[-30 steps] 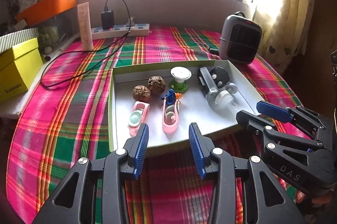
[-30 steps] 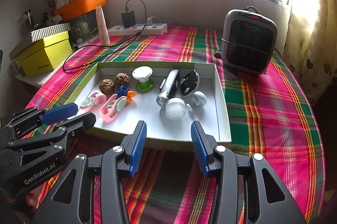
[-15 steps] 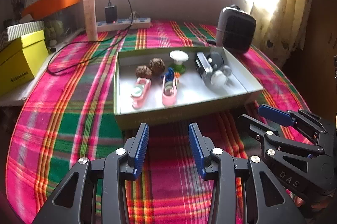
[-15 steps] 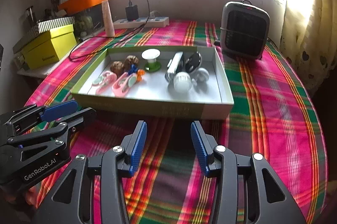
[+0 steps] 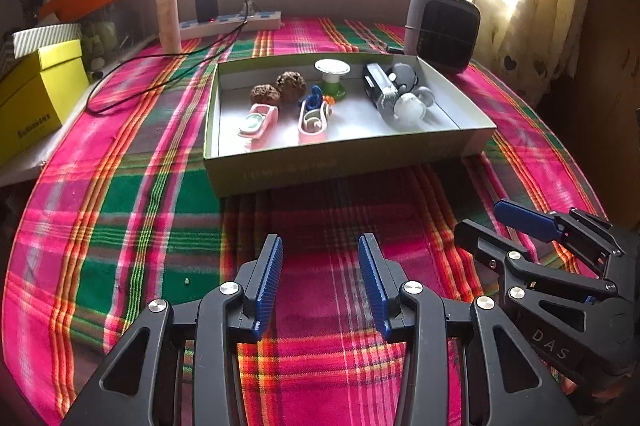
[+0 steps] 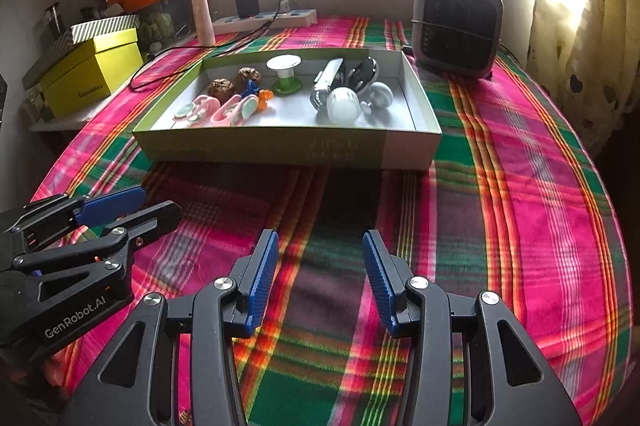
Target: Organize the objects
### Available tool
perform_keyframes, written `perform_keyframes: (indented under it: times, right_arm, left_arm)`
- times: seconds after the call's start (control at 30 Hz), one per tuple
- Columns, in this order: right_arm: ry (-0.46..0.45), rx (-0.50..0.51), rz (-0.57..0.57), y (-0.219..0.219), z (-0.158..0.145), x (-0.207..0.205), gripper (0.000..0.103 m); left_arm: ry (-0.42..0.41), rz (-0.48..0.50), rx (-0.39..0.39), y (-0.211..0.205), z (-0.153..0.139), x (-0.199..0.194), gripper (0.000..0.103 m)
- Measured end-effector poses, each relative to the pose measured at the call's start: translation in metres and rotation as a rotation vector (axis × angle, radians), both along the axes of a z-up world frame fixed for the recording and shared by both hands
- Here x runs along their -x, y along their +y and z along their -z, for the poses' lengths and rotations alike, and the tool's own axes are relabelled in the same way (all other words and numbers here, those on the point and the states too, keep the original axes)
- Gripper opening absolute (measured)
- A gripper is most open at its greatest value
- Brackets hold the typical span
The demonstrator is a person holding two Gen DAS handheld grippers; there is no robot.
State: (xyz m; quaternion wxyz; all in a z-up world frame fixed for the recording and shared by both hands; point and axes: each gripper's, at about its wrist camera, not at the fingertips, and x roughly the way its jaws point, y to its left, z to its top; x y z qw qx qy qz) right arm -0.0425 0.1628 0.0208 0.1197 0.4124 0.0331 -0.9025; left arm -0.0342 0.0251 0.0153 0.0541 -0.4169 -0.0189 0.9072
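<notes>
Low in both frames, left claw and right claw parted and empty, short of shallow box, small items already gathered inside.

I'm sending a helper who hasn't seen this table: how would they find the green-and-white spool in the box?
Find the shallow green cardboard box on the plaid tablecloth, in front of the small heater. Near the middle of its far wall stands the spool, right of two brown walnuts. Nothing else there stands upright on a green base with a flat white top.

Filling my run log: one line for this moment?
left gripper: open, empty | right gripper: open, empty | box: items inside, untouched | both hover over plaid cloth
</notes>
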Motion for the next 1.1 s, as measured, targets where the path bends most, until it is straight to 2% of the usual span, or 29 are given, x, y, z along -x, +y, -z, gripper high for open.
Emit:
perform_keyframes:
  times: [0.23,0.43,0.6,0.77,1.1]
  right_arm:
    - [-0.021,0.011,0.017,0.005,0.003,-0.006,0.045]
    - [-0.018,-0.020,0.028,0.003,0.005,-0.010,0.045]
    - [-0.012,-0.032,0.030,0.003,0.006,-0.013,0.053]
    - [-0.003,-0.039,0.037,0.003,0.007,-0.015,0.054]
    - [0.000,-0.035,0.043,0.003,0.008,-0.016,0.055]
  left_arm:
    - [-0.015,0.003,-0.003,0.002,0.006,-0.005,0.038]
    - [-0.008,0.001,0.008,0.003,0.006,-0.008,0.038]
    - [0.003,-0.002,0.031,0.007,0.007,-0.011,0.039]
    - [0.017,-0.010,0.018,0.006,0.007,-0.013,0.040]
    - [0.024,-0.016,0.079,0.014,0.009,-0.015,0.041]
